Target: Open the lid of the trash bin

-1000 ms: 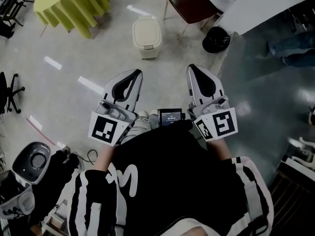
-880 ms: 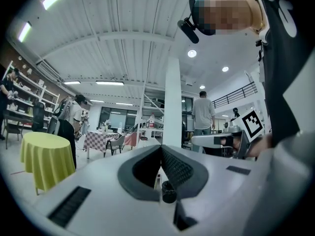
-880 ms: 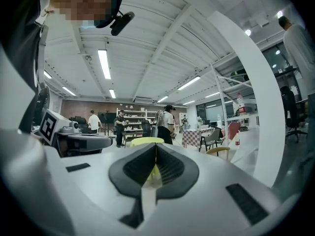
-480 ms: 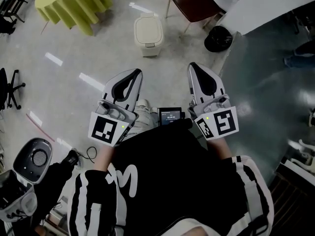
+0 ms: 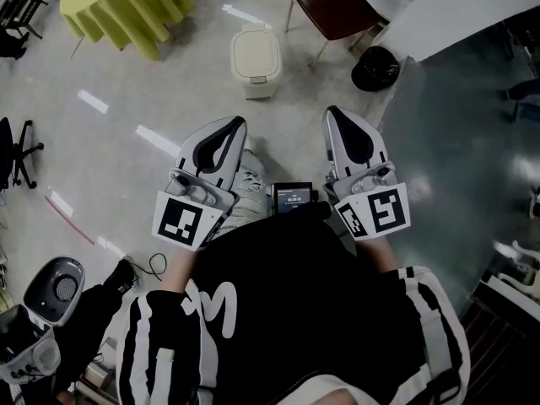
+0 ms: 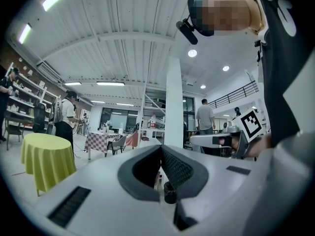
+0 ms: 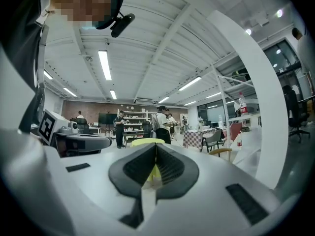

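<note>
The cream trash bin [image 5: 256, 60] stands on the pale floor ahead of me in the head view, its lid down. My left gripper [image 5: 238, 123] is held at waist height, short of the bin and pointing toward it, jaws shut on nothing. My right gripper [image 5: 331, 112] is level with it on the right, also shut and empty. Neither touches the bin. In the left gripper view the left gripper [image 6: 161, 149] has its ribbed pads pressed together, and the right gripper [image 7: 156, 146] looks the same in its own view. The bin shows in neither gripper view.
A round table with a yellow-green cloth [image 5: 126, 7] stands far left. A chair with a dark red seat [image 5: 333, 11] and a black round bin [image 5: 374, 67] stand right of the trash bin, by a white tabletop [image 5: 456, 7]. A grey device [image 5: 55, 281] lies lower left.
The person has taken a small step forward, with one leg now showing between the grippers. The bin and the floor shifted slightly in the view. Both grippers kept their pose and stayed shut.
</note>
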`<state>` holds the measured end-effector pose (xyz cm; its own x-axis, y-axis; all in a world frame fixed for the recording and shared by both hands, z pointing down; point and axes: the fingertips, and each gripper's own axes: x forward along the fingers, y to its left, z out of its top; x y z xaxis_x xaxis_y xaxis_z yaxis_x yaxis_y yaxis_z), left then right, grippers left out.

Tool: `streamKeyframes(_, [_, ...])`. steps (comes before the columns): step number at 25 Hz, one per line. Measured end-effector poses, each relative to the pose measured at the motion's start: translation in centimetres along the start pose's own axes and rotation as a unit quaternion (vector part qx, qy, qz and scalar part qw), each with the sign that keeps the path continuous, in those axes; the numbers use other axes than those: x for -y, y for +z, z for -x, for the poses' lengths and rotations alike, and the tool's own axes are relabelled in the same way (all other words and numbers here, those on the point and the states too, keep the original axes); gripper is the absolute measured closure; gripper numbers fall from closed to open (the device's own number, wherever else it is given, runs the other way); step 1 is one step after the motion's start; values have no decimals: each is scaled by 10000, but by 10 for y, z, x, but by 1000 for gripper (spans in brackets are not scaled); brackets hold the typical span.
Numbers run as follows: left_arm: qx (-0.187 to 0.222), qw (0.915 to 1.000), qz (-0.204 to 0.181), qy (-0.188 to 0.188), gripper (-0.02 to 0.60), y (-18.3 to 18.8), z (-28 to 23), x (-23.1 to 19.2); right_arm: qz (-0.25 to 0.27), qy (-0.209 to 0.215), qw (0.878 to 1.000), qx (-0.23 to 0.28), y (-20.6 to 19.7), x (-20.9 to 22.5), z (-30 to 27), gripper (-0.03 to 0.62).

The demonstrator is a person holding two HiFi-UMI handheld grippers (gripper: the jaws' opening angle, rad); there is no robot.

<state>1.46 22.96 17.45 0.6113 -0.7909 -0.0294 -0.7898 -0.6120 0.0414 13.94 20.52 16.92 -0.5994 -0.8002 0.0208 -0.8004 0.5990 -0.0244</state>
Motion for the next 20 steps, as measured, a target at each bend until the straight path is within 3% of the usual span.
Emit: streamKeyframes(20, [30, 9996, 10, -282, 574, 3, -80, -68, 39, -222, 9997, 30, 5, 52, -82, 583])
